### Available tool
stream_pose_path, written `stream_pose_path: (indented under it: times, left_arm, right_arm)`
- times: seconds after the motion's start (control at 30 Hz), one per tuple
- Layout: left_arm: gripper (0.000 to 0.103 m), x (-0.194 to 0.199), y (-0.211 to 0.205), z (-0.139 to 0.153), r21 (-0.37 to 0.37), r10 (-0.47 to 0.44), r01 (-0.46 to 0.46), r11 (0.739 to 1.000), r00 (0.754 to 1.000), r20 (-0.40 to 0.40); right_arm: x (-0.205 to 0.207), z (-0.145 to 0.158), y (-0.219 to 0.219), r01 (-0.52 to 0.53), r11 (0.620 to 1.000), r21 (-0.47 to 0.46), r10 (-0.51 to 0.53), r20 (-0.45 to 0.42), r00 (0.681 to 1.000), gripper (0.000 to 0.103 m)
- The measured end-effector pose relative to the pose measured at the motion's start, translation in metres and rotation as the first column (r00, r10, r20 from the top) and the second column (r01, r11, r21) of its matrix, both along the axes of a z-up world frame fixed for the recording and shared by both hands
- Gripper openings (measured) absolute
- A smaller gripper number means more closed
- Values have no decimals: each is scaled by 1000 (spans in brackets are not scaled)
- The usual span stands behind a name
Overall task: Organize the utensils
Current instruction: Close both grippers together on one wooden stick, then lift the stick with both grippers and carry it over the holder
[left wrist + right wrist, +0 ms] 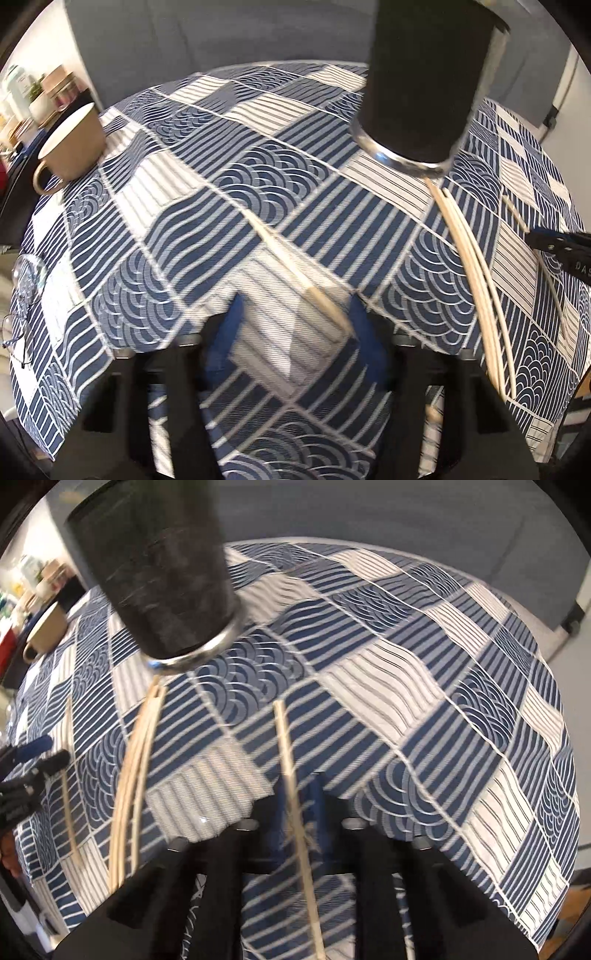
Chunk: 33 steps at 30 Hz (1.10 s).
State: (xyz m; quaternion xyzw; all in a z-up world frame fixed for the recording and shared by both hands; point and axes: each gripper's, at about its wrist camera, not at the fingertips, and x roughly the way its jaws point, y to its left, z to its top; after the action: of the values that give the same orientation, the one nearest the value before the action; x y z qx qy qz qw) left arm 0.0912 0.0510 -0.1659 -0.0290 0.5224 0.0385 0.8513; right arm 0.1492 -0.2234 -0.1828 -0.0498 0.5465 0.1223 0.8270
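The chopsticks are thin, pale wooden sticks, slightly tapered. One (pixel 295 812) runs up the middle of the right wrist view toward 12 o'clock, pinched between the blue pads of the right tongs (pixel 299 812), which are closed tight on it. Another chopstick (pixel 295 266), blurred, lies slanted on the desk; its near end sits between the fingers of the left tongs (pixel 295 332), which stand about half open, and whether a pad touches it I cannot tell. A loose bundle of chopsticks (pixel 476 288) lies at 3 o'clock, its far ends at the foot of a black cup with a metal base (pixel 421 81). A blue-and-white patterned cloth (pixel 207 206) covers the desk. A tan mug (pixel 74 144) stands at 10 o'clock.
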Motion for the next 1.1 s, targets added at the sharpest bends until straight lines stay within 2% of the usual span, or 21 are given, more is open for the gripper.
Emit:
stream_pose_path:
  times: [0.07, 0.17, 0.2, 0.37, 0.47, 0.6, 0.8, 1.1]
  left_arm:
    - [16, -2, 12, 1, -14, 16, -16, 1000, 1000, -4]
    - [5, -5, 35, 0, -99, 49, -51, 994, 999, -20]
    - [5, -5, 44, 0, -137, 69, -72, 988, 997, -27]
    - [5, -10, 61, -2, -222, 133, -140, 965, 990, -46]
    - [5, -12, 70, 0, -223, 168, -176, 959, 984, -55]
    - [5, -16, 93, 11, -270, 229, -223, 937, 973, -9]
    - [5, -3, 116, 44, -269, 278, -252, 930, 958, 64]
    - [5, 29, 138, 101, -253, 294, -247, 936, 941, 170]
  right_arm:
    - [4, 0, -12, 18, 999, 48, -16, -30, 999, 4]
    - [6, 1, -19, 36, 997, 64, -32, -52, 998, 4]
    - [6, 0, -23, 51, 996, 79, -46, -61, 997, 4]
    - [5, -1, -41, 104, 988, 118, -93, -93, 991, 4]
    - [4, -1, -56, 147, 979, 139, -133, -107, 985, 4]
    - [11, 6, -76, 189, 970, 153, -175, -102, 979, 4]
    - [27, 36, -100, 237, 956, 172, -233, -45, 972, 4]
    - [62, 92, -107, 256, 940, 224, -274, 55, 960, 4]
